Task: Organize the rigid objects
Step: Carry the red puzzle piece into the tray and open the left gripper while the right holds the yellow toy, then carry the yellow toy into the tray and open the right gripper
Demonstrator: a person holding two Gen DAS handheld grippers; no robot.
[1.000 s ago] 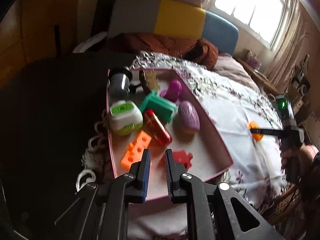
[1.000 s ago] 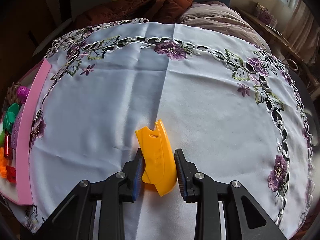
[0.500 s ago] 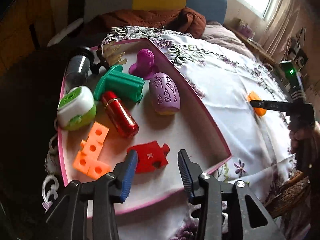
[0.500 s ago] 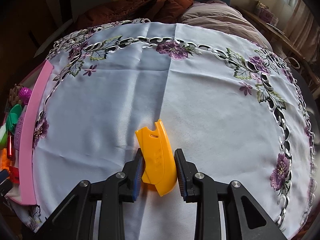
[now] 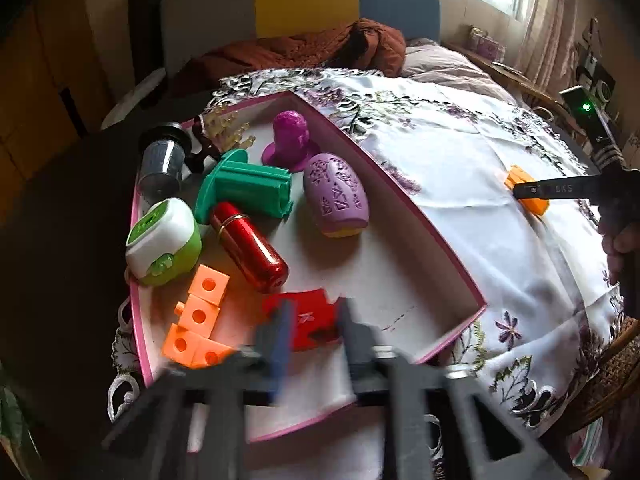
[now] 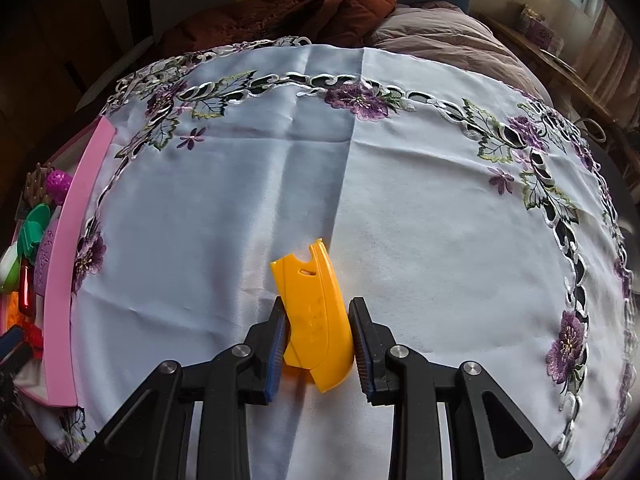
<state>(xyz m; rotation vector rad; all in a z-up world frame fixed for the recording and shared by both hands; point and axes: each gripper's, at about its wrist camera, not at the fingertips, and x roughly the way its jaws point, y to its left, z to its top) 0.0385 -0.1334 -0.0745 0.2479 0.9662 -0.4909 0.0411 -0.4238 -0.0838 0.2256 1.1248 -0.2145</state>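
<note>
Now, step: we judge the yellow piece (image 6: 312,312) is next to go into the tray (image 5: 440,236).
Right gripper (image 6: 318,332): jaws closed on the yellow piece, pads against both its sides; it rests on the table (image 6: 440,220), well apart from the tray.
Left gripper (image 5: 314,332): blurred; jaws have just been closing and now stand all but together. We judge them empty.
Red piece (image 5: 308,316): lies flat on the tray floor, seen in the gap just beyond the left jaws, not pinched as far as we can tell.
Tray contents: toys crowd the far and left parts; the near right floor is bare.
Doing it well: we would lift the yellow piece straight up, so that it does not drag the cloth, and carry it high enough to clear the pink rim.
Placement: set it on the bare floor, apart from the red piece.
Left side: draw that gripper back first, so the two do not meet.
Risk: the grip sits low on the piece; it could pivot.
</note>
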